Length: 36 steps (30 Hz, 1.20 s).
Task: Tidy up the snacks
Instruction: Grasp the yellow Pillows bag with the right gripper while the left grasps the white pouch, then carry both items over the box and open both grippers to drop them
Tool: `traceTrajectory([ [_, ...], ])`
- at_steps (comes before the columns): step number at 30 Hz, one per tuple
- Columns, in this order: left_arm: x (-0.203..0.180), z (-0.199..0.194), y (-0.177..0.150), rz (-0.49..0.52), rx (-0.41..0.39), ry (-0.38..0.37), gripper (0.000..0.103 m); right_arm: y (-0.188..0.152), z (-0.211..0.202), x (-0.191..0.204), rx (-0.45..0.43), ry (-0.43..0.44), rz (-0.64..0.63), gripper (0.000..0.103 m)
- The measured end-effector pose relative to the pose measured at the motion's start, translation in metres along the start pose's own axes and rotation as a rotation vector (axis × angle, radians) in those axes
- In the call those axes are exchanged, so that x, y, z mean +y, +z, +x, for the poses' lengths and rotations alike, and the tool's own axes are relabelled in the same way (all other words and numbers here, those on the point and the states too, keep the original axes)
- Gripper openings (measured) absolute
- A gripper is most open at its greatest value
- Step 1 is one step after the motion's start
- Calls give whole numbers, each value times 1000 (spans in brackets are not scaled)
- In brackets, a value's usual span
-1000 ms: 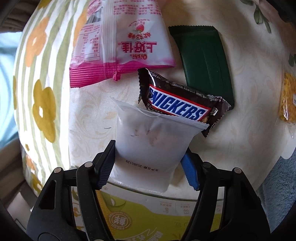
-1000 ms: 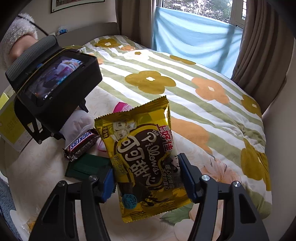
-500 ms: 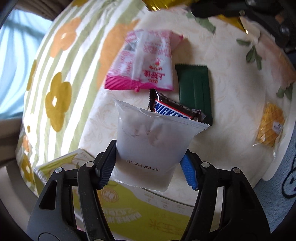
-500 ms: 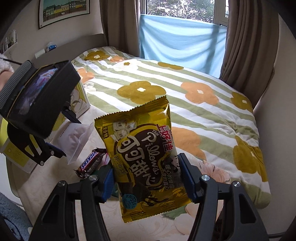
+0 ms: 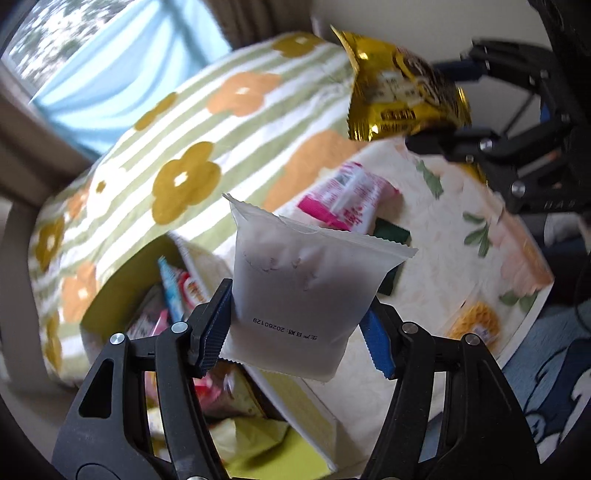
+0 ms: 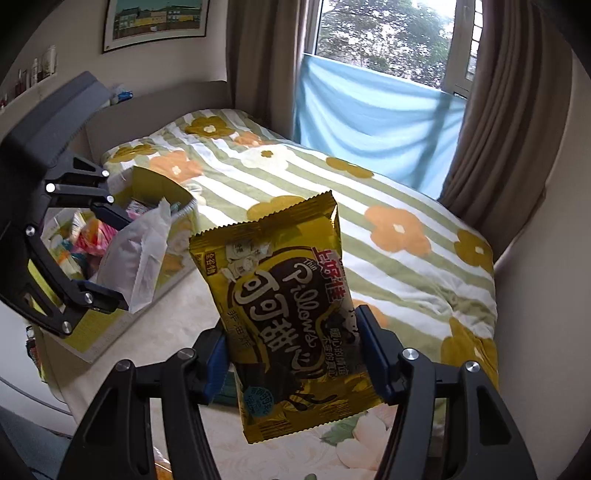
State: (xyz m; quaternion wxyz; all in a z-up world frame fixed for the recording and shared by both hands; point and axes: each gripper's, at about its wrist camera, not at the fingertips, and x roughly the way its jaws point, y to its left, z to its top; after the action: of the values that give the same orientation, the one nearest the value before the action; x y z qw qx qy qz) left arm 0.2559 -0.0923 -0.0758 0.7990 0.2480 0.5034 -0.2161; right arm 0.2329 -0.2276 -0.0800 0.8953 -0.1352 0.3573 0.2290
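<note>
Left claw (image 5: 301, 338) swung over snack box (image 5: 122, 291), gripping white pouch (image 5: 306, 291), right claw (image 6: 291, 356) clamping gold bag (image 6: 288, 314), box contents blurred

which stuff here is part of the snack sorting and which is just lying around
Job: white packet in left gripper; gold packet in right gripper; snack box; pink packet; green packet.

Lying about: floral bedspread; curtain; picture.

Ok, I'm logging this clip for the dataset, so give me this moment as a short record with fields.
left gripper: shut on white packet, held above the open yellow box
right gripper: shut on gold Pillows bag, held in the air
box contents: several snack packs, too blurred to name
on table: pink packet, dark green packet, small yellow packet
background: bed with flowered cover
</note>
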Motion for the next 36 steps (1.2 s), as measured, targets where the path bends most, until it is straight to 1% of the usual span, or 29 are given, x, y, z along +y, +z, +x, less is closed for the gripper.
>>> traceTrajectory([
  [2, 11, -18, -13, -77, -25, 21, 61, 12, 0, 10, -8, 28, -16, 58],
  [4, 25, -31, -30, -143, -33, 45, 61, 25, -1, 25, -16, 62, -41, 58],
  [9, 56, -52, -70, -247, -30, 98, 61, 47, 3, 67, -21, 134, -76, 58],
  [12, 77, -59, -97, -315, -24, 109, 61, 57, 7, 93, -13, 176, -77, 58],
  [16, 107, -64, -139, -445, -36, 73, 61, 68, 16, 128, 0, 232, -62, 58],
  [19, 128, -59, -177, -544, -30, 55, 61, 75, 25, 156, 17, 259, -42, 58],
  [21, 138, -54, -196, -589, -30, 39, 61, 78, 33, 172, 31, 276, -30, 58],
  [24, 153, -45, -222, -662, -44, 6, 61, 82, 47, 195, 63, 283, -8, 58],
  [27, 170, -34, -247, -760, -61, -48, 61, 84, 58, 211, 97, 288, 32, 58],
  [30, 179, -24, -261, -784, -59, -57, 61, 86, 68, 223, 123, 287, 72, 58],
  [33, 184, -14, -264, -782, -54, -81, 61, 85, 75, 232, 151, 265, 102, 58],
  [34, 185, -9, -263, -787, -50, -85, 63, 85, 76, 232, 158, 259, 113, 58],
  [35, 187, -6, -263, -789, -50, -80, 65, 84, 78, 233, 166, 254, 130, 58],
  [36, 187, -6, -263, -784, -64, -81, 77, 82, 78, 233, 174, 253, 148, 58],
])
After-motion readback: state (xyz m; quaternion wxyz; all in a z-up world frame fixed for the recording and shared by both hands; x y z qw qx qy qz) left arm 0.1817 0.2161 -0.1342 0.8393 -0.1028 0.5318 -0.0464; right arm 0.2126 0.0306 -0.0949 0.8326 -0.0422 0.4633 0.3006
